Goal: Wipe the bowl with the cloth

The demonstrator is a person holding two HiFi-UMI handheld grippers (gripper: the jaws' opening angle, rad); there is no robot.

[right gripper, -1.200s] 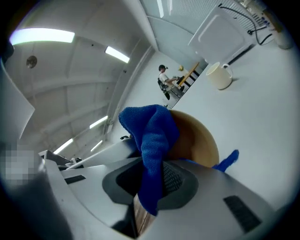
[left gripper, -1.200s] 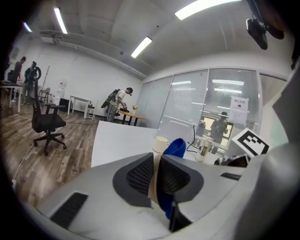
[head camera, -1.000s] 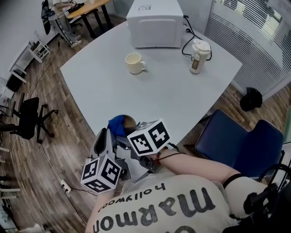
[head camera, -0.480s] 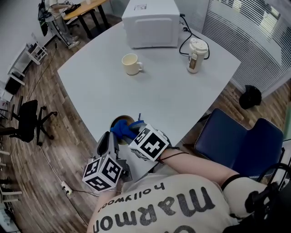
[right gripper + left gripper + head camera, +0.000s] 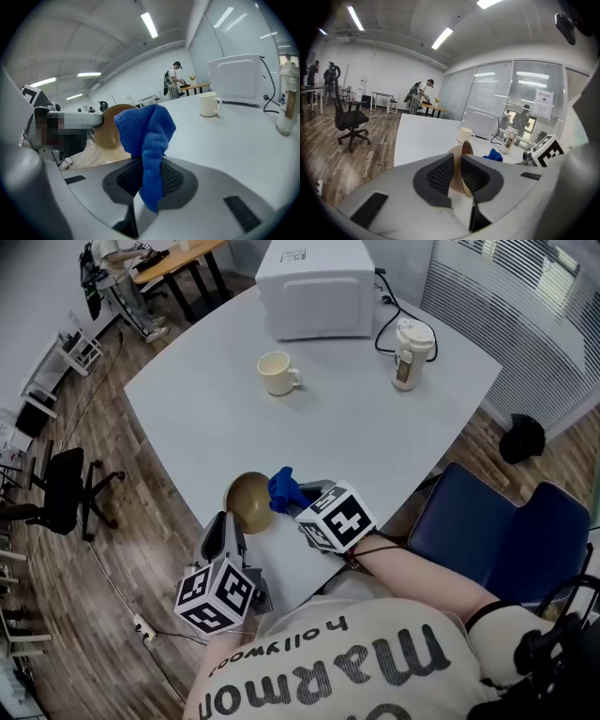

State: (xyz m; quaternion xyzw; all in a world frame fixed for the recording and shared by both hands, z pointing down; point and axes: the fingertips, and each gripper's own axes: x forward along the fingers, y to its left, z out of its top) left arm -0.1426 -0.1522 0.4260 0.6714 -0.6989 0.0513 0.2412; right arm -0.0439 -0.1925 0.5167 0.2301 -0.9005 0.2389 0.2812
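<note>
I have the left gripper (image 5: pixel 458 171) clamped narrow on the rim of the bowl (image 5: pixel 249 501), which is tipped on edge over the near edge of the table (image 5: pixel 328 409). The right gripper (image 5: pixel 150 180) pinches the blue cloth (image 5: pixel 145 136), bunched just beside the bowl; I can't tell if they touch.

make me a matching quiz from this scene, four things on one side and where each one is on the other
Things:
1 tan round bowl
2 blue fabric cloth
3 cream ceramic mug
4 white box-shaped appliance

Places:
A standing alone on the white table
B clamped in the right gripper
C at the table's far edge
D gripped by its wall in the left gripper

Pairs: 1-D, 2-B, 3-A, 4-C
</note>
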